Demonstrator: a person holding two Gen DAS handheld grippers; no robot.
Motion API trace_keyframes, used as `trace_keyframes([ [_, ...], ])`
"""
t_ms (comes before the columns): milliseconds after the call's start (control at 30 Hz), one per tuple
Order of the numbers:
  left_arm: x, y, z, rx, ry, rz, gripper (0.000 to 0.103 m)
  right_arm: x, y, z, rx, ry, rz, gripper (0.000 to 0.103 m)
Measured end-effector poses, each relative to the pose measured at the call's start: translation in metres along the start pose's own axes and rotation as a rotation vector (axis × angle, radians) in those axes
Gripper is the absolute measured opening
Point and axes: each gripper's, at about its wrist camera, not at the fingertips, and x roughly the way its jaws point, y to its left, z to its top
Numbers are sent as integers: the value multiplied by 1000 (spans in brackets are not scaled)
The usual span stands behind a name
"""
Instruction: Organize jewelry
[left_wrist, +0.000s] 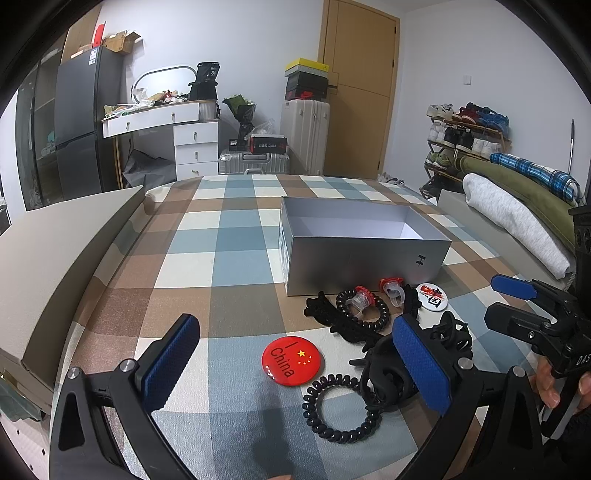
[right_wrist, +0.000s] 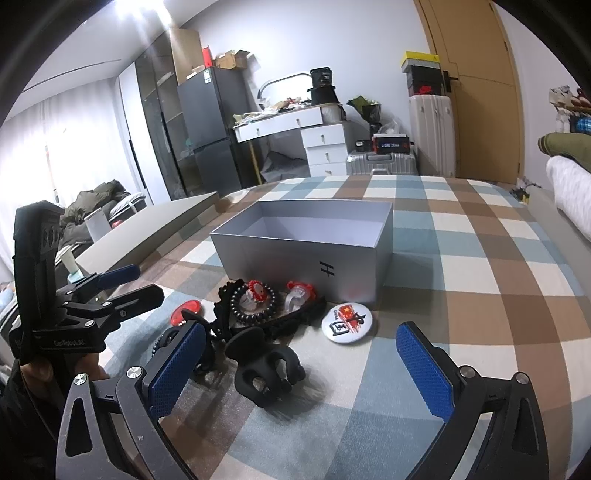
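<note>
An open silver box (left_wrist: 364, 254) (right_wrist: 306, 254) stands on the checked bed cover. In front of it lie a red "I China" badge (left_wrist: 291, 361), a white badge (left_wrist: 430, 294) (right_wrist: 344, 319), black spiral hair ties (left_wrist: 340, 408) (right_wrist: 255, 306), black claw clips (right_wrist: 266, 373) (left_wrist: 332, 317) and red-topped clear rings (left_wrist: 360, 297) (right_wrist: 299, 293). My left gripper (left_wrist: 295, 363) is open, just above the red badge. My right gripper (right_wrist: 301, 363) is open, over a black claw clip. The right gripper also shows in the left wrist view (left_wrist: 506, 299), open.
The box lid (left_wrist: 66, 258) lies at the bed's left edge. Folded blankets (left_wrist: 517, 218) lie on the right. Past the bed's far edge stand a white dresser (left_wrist: 184, 136), suitcases (left_wrist: 280, 147), a dark cabinet and a shoe rack (left_wrist: 465, 136).
</note>
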Motion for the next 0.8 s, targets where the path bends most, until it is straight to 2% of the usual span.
trace_keyframes([
  [800,-1,-8,-1,40,-3,17,102,0,1,2,-8,8,-17,103],
])
